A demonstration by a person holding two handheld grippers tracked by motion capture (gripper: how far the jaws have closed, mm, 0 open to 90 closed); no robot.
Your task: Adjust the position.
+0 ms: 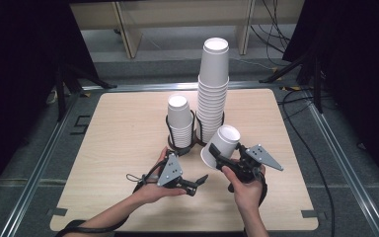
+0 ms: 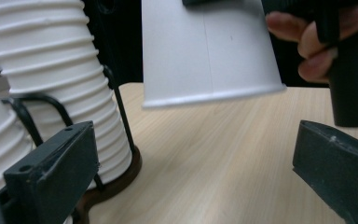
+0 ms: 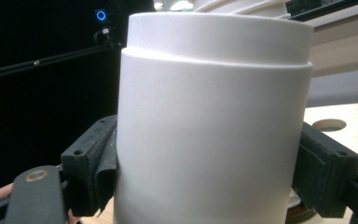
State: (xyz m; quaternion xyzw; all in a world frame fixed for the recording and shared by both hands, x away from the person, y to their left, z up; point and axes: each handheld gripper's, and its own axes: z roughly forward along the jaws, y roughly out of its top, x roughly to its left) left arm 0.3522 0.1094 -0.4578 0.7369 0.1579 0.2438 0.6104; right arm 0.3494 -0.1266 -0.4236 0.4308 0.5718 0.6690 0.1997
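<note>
On the near left of the desk point(image 1: 123, 128), the left gripper point(image 1: 197, 182) lies low with jaws spread wide and empty. Just right of it, the right gripper point(image 1: 216, 157) clamps an upside-down paper cup point(image 1: 220, 145), tilted above the desk near the two cup stacks point(image 1: 180, 123). To seat it well, level the cup squarely over a stack top before lowering, with a gentle squeeze.

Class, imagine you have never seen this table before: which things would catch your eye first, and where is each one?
The tall stack of white paper cups rises at the far middle of the wooden table, with a shorter stack just left of it, both in dark wire holders. Nearer the person, the right tool grips a single upside-down white cup, tilted above the table. The left tool waits beside it, jaws open and empty.
</note>
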